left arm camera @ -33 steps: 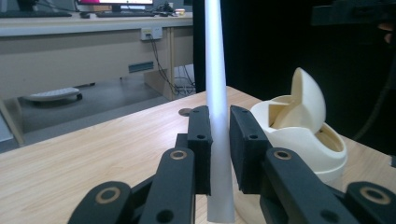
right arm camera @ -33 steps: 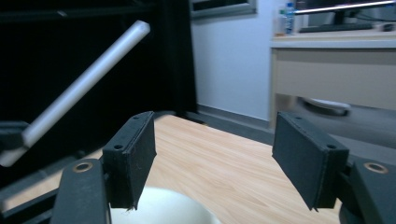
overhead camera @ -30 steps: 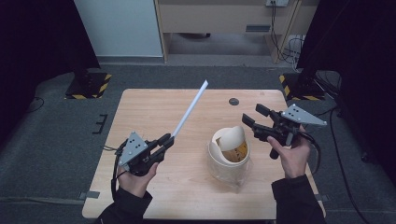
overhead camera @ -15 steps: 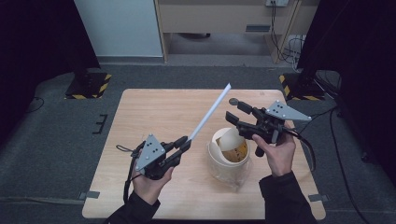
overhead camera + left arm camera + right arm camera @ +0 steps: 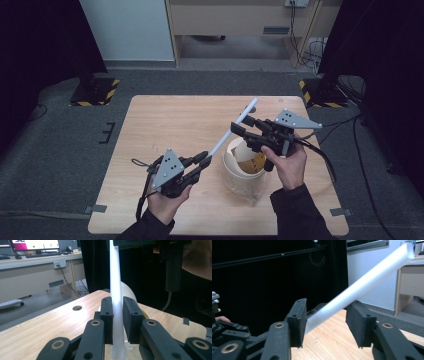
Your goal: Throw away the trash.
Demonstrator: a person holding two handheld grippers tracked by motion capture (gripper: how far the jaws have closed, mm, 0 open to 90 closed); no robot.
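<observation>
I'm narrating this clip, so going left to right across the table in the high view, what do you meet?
Left gripper clamped on the long white straw → cream paper cup → right gripper with grey three-cornered plate.

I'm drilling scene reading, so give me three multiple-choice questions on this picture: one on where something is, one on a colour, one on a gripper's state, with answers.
1. Where does the cup stand?
A. on the floor
B. on the table, by the right gripper
C. on the far desk

2. What colour is the straw?
A. red
B. black
C. white

3. How does the left gripper stand?
A. shut on the straw
B. wide open
C. lying flat on the table

Answers: 1 B, the high view shows it on the wood; 2 C, it looks pale white; 3 A, its pads clamp the straw in the left gripper view.
</observation>
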